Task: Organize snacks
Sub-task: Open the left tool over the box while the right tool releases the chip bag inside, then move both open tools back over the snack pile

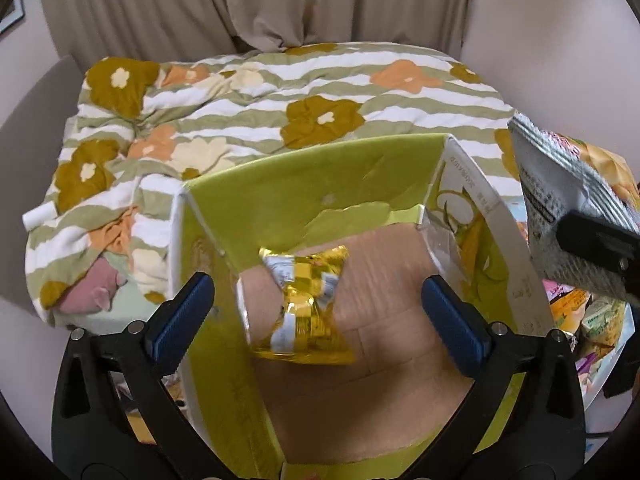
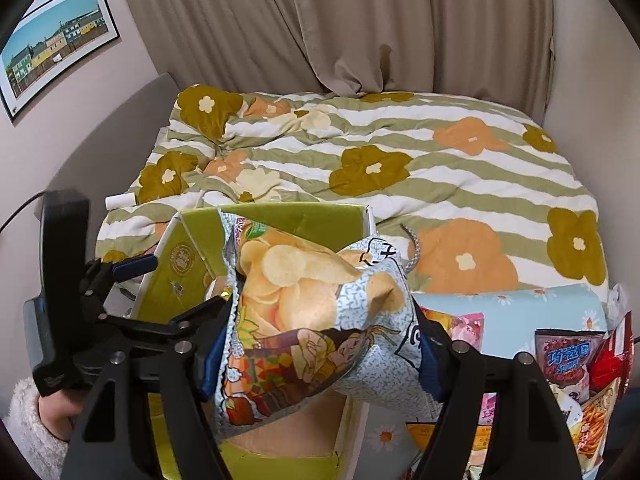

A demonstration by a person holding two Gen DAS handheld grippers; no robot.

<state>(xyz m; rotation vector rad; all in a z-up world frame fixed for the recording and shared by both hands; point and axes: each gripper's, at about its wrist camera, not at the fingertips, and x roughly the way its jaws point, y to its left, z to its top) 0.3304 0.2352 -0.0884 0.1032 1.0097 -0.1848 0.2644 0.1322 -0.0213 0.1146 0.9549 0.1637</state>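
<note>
An open green cardboard box (image 1: 304,184) with a brown floor stands at the foot of the bed. My left gripper (image 1: 317,286) hangs over it, open wide, its blue pads (image 1: 184,312) touching nothing. A gold snack packet (image 1: 306,304) is inside the box, below and between the fingers, slightly blurred. My right gripper (image 2: 322,360) is shut on a large potato chip bag (image 2: 312,300), held above the box's (image 2: 180,264) right side. That bag (image 1: 560,184) shows at the right edge of the left wrist view. The left gripper (image 2: 120,280) is seen at left, held by a hand in a fleecy sleeve (image 2: 28,420).
A flowered striped quilt (image 2: 400,152) covers the bed beyond the box, with beige curtains (image 2: 360,20) behind. Several snack packets (image 2: 568,360) lie on a light blue daisy-print surface (image 2: 500,304) to the right. A small white roll (image 2: 120,201) lies on the quilt's left edge.
</note>
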